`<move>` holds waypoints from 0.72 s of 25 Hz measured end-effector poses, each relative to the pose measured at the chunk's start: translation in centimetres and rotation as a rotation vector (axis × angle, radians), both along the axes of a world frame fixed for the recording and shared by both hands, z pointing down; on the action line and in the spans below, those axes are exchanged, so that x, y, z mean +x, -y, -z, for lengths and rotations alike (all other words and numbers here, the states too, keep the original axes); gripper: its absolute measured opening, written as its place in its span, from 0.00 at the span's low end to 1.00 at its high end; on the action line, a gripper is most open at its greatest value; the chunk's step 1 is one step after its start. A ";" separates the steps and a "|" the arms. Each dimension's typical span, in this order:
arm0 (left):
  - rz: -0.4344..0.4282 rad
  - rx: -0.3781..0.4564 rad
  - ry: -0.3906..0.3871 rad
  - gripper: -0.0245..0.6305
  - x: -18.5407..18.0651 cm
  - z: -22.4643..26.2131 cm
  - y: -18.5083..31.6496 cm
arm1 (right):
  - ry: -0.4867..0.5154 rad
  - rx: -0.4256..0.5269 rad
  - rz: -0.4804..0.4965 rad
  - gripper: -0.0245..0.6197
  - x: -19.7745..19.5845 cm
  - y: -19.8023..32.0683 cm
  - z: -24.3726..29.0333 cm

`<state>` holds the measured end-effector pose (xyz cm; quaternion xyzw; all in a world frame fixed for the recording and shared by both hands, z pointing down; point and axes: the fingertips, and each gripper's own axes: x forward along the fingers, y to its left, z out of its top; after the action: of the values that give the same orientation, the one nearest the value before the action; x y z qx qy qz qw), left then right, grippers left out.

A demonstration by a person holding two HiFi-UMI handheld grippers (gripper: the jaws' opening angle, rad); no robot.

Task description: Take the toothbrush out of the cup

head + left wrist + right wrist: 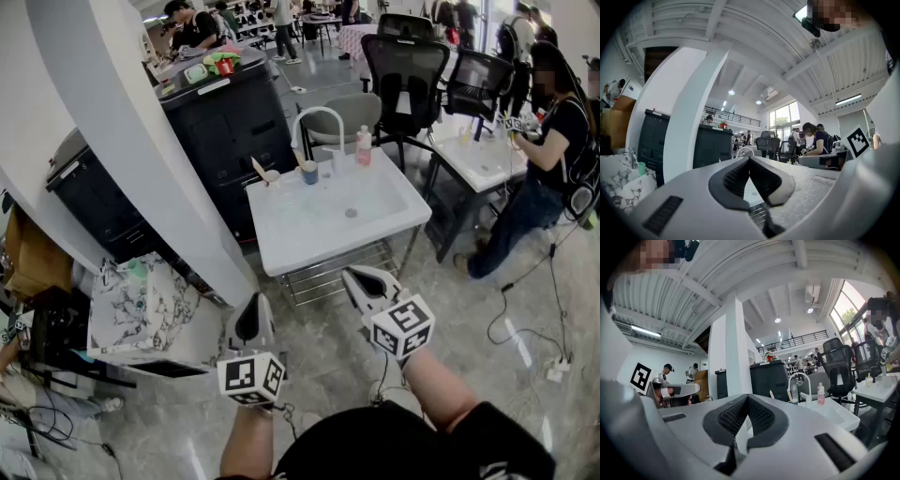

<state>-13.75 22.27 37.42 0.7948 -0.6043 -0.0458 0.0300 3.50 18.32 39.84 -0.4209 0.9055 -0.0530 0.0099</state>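
Standing well back from the white sink [323, 242], with the left gripper [255, 302] and the right gripper [354, 277] both held level, low and out in front. Pressed tight together on both sides, with nothing pinched in either. Over at the back edge of the sink, beside the white tap [317, 117]: the blue cup [309, 172], with the toothbrush [300, 155] leaning up out of it. Just to its left, a paler cup [272, 176] with another stick-like thing in it, too small to name. To the right of the tap, a pink bottle [364, 145]. Not started yet, by the look of it. Could go wrong in a few ways from here. Reaching in with shut jaws would only poke the toothbrush and maybe tip the cup into the sink, so best to open up first. Pulling sideways and not straight up could drag the light cup along or knock it over. Coming in too wide could bump the tap or the bottle. Could also grab from the wrong cup, with the two so near each other.
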 end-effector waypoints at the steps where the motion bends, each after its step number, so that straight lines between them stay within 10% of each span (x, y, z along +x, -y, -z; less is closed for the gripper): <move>1: 0.000 0.001 0.000 0.04 0.0 0.0 0.0 | 0.000 0.000 -0.001 0.04 0.0 0.0 0.0; 18: -0.021 0.011 0.026 0.05 2.8 -0.3 1.1 | 0.035 0.011 0.009 0.04 2.3 0.8 -0.1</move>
<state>-10.98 21.16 37.70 0.8018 -0.5960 -0.0384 0.0183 5.83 17.51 39.96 -0.4159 0.9073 -0.0553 0.0281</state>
